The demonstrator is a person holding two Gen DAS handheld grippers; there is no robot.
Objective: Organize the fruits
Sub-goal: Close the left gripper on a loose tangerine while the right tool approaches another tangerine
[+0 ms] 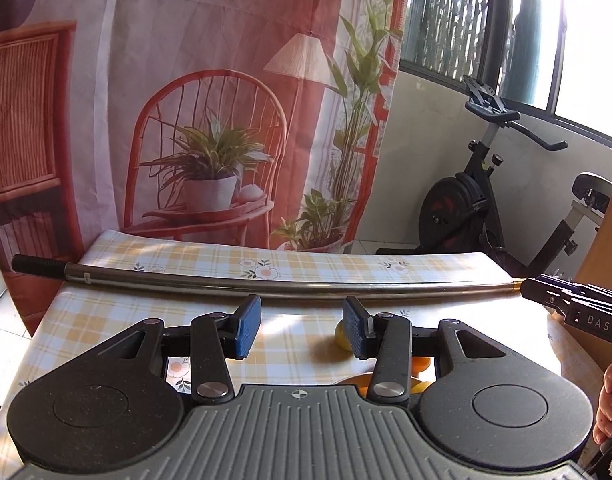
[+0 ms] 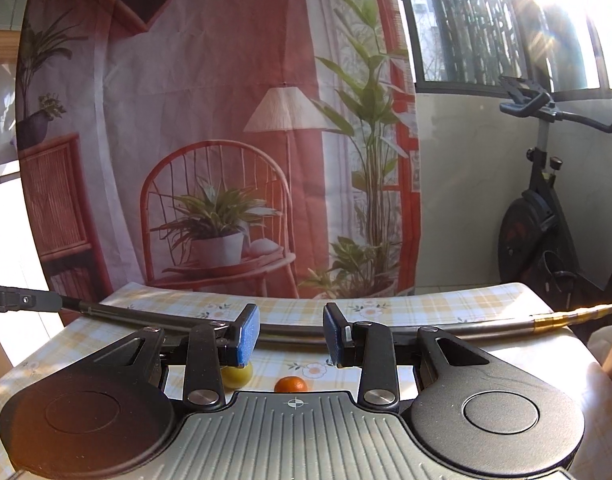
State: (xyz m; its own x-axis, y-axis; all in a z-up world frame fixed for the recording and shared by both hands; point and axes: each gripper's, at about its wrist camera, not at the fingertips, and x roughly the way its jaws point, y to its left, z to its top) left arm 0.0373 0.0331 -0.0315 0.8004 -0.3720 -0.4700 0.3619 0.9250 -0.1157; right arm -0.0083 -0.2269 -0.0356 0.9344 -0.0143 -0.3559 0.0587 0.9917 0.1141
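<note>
On a desk [image 1: 105,320] draped in a yellow-checked floral cloth, two hand-held grippers hover above scattered fruit. From the left wrist view, the left gripper [image 1: 301,326] has its blue-padded jaws spread wide with nothing between them; a yellow fruit [image 1: 341,336] lies on the cloth just behind the right-hand pad, and an orange fruit [image 1: 420,364] peeks out farther right, beside what may be a yellow dish, mostly hidden by the gripper body. From the right wrist view, the right gripper [image 2: 291,334] likewise has its jaws spread and empty; below them sit a yellow-green fruit [image 2: 237,374] and a small orange [image 2: 290,385], near each other but apart. A long metal pole [image 1: 285,282] with a black grip lies across the desk beyond the fruit. Behind it hangs a printed backdrop [image 1: 209,120] showing a chair and plants, and an exercise bike [image 1: 474,196] stands by the sunlit window. Fingers [image 1: 608,404] curl around the right gripper's handle at the left view's edge.
</note>
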